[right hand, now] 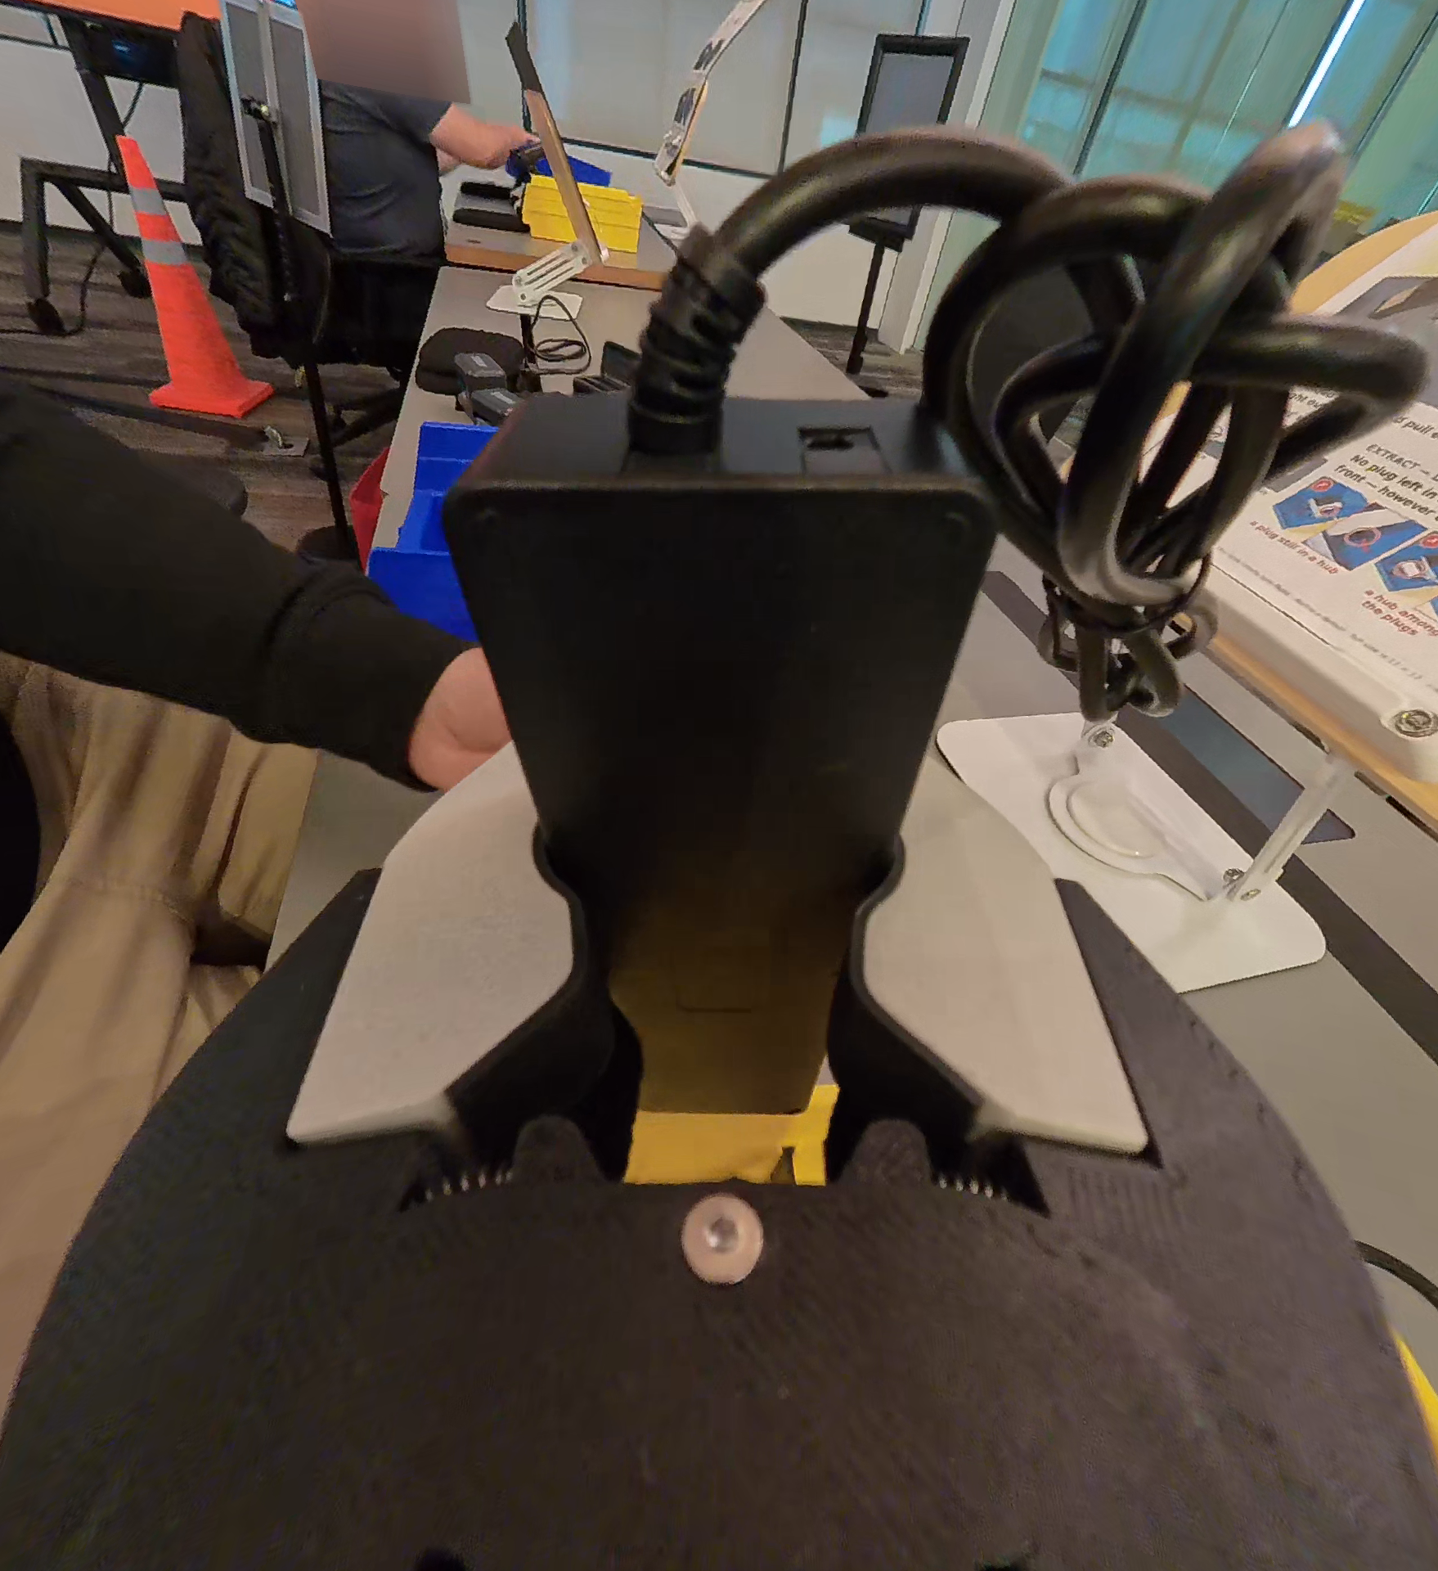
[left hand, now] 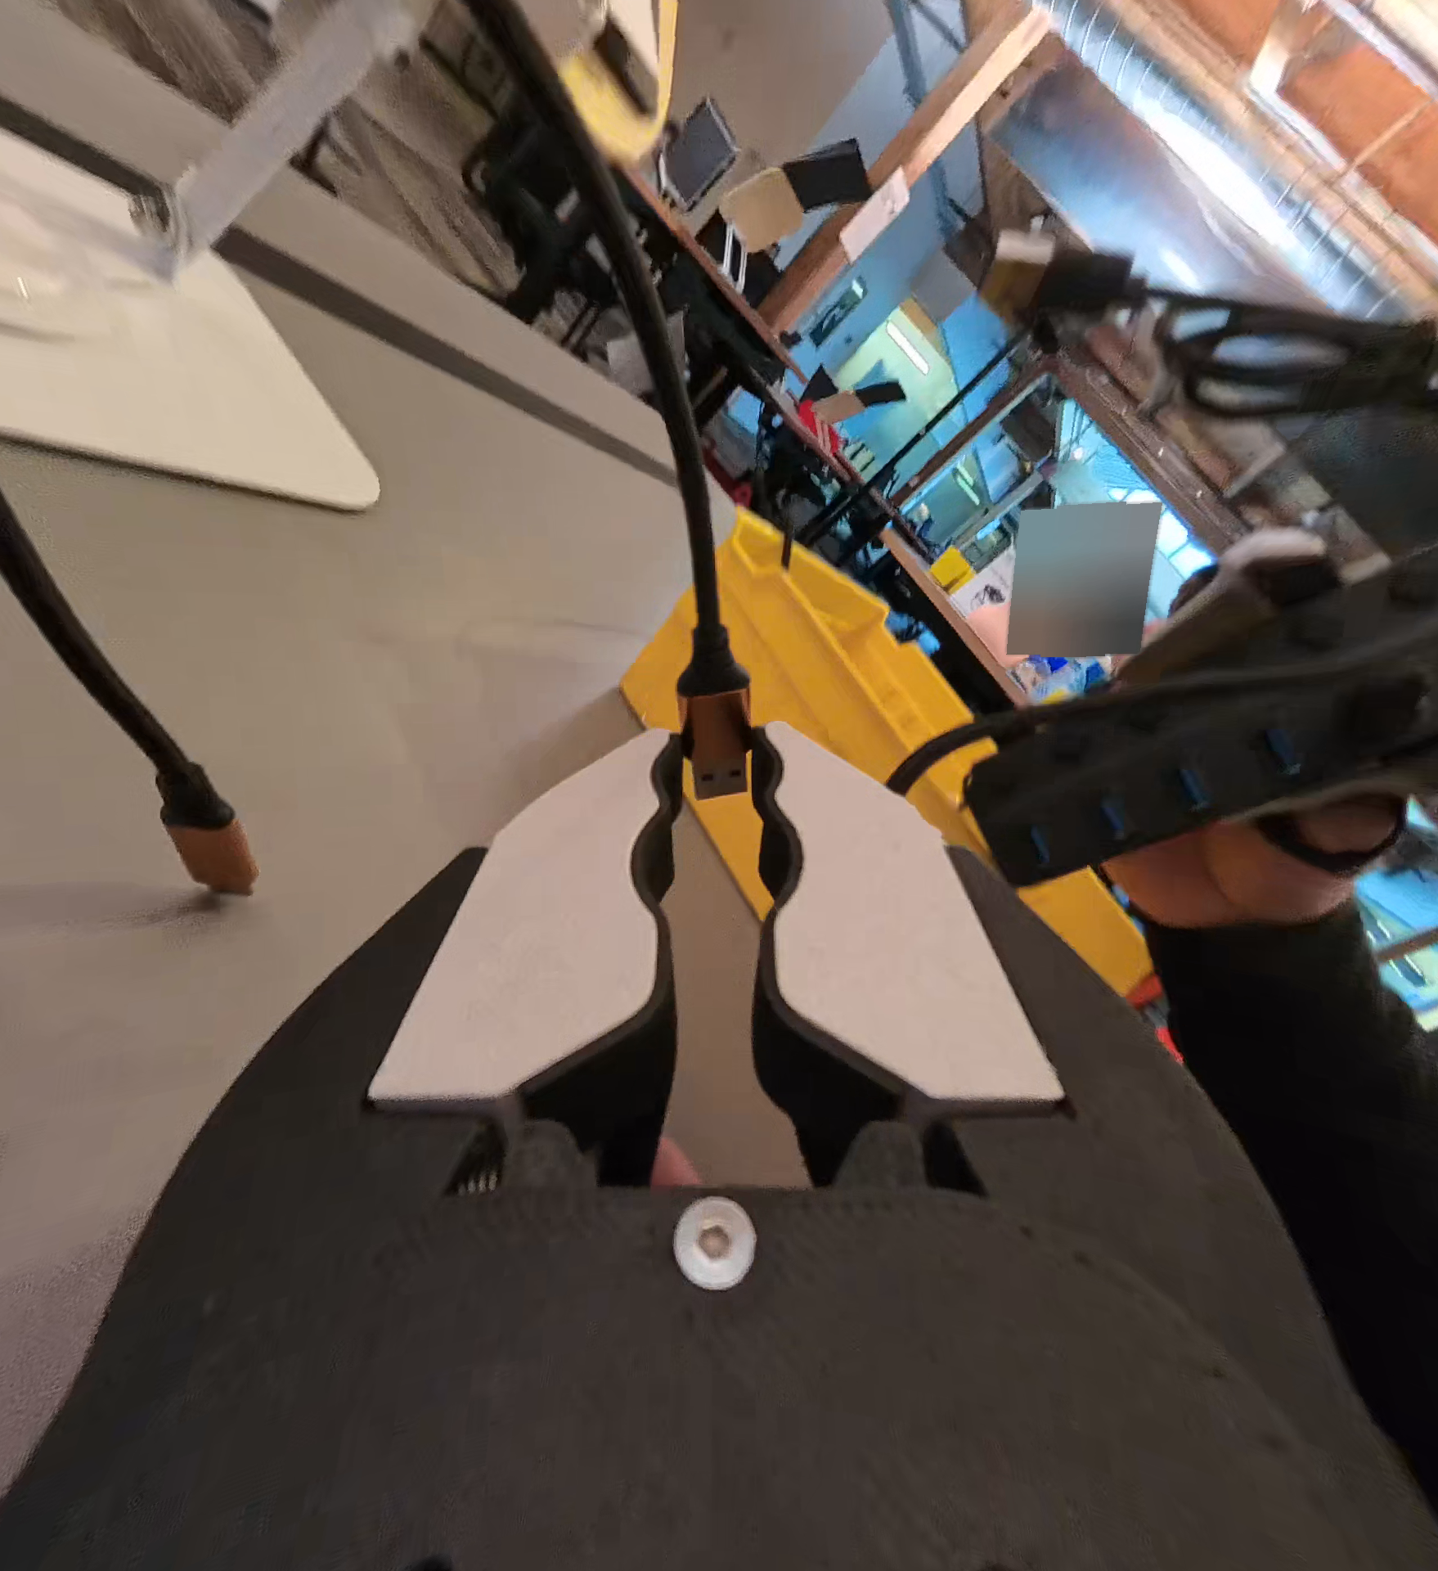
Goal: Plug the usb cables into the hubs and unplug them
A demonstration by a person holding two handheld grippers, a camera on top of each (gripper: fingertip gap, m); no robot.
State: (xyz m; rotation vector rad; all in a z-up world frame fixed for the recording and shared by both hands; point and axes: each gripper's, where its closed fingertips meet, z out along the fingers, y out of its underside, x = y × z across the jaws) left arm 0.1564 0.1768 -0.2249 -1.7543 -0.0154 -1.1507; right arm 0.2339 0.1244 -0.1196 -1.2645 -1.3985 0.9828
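Copper-sleeved, the USB plug [left hand: 717, 752] sits pinched at the tips of the left claw [left hand: 717, 765], which is closed on it; its metal end points back toward the camera and its black cable [left hand: 656, 340] runs up and away. The right claw [right hand: 720, 859] is clamped on the black hub [right hand: 720, 646], held above the grey counter [left hand: 316, 680]. In the left wrist view the hub [left hand: 1208, 774] lies to the plug's right, its long axis slanting, blue ports [left hand: 1111, 818] in a row. Judging by this, the plug must turn toward those ports. A second plug [left hand: 210, 846] dangles near the counter's left side.
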